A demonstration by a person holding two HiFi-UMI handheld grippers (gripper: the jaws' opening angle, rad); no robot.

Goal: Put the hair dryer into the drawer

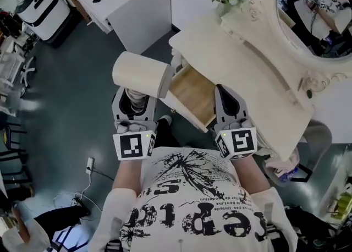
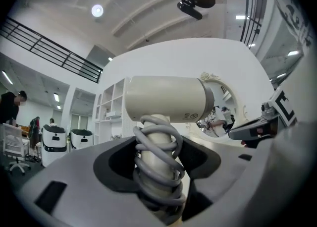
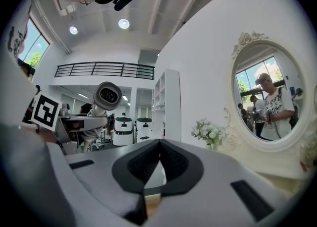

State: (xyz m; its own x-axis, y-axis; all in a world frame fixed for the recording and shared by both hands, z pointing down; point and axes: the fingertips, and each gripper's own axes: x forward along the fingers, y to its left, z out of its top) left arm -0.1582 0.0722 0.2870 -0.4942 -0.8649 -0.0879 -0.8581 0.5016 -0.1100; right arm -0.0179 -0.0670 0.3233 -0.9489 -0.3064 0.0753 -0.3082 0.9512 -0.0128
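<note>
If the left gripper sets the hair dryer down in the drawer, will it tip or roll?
Likely tips: the hair dryer carries a wide barrel above the narrow handle that the left gripper clamps. Its round barrel may roll in the drawer. The wound cord looks springy, may loosen.

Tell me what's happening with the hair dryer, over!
Left gripper shut on hair dryer handle. Right gripper shut, empty. Drawer open, dryer held beside it, not in yet. Nothing seen blocking.
</note>
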